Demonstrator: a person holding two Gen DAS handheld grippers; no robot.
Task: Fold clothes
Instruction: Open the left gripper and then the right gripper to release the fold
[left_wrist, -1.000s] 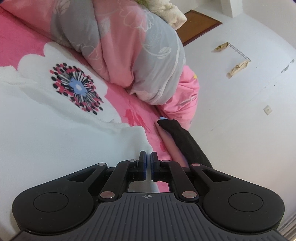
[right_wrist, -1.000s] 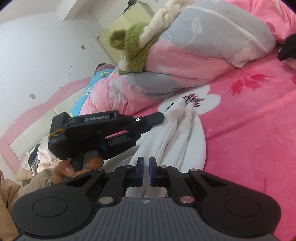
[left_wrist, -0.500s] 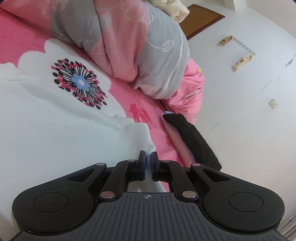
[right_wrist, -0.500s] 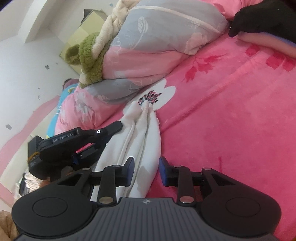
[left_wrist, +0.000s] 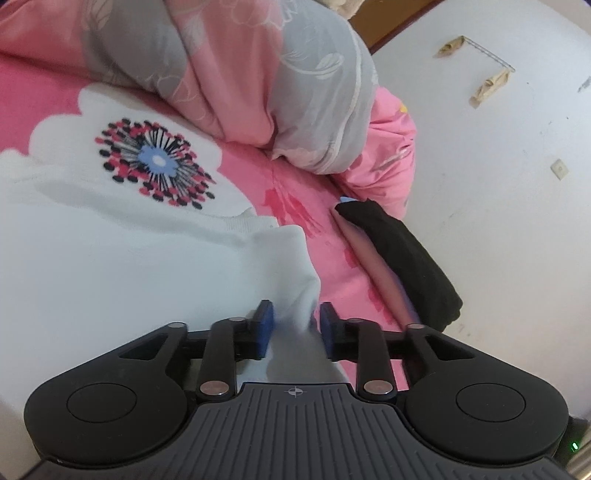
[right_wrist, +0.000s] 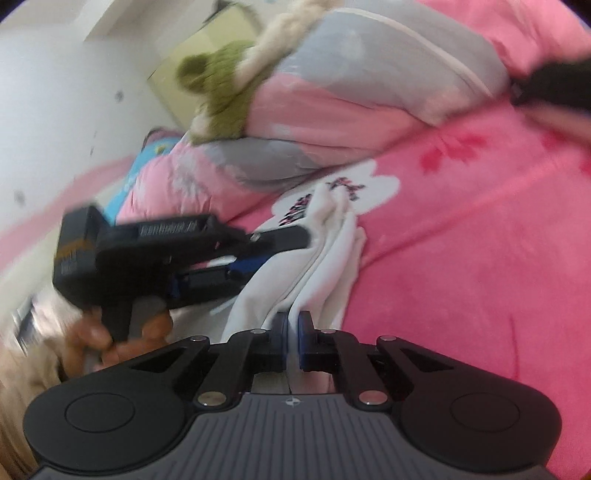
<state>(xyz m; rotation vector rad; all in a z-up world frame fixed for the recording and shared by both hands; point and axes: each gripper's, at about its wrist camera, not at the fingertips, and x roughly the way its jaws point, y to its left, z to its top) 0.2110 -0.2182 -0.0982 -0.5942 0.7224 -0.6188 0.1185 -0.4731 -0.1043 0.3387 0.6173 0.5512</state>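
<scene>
White knit cloth, a soft garment (left_wrist: 122, 266), runs up between the blue pads of the left claw (left_wrist: 294, 325), whose jaws have just been opening and now stand a little apart with the fabric loose in the gap. Over at the right claw (right_wrist: 291, 341) the jaws have just closed to a narrow pinch on a gathered fold of the same garment (right_wrist: 317, 258). It lies bunched on the pink flowered bed (right_wrist: 461, 258), in front of a pink-and-grey quilt (left_wrist: 240, 62).
</scene>
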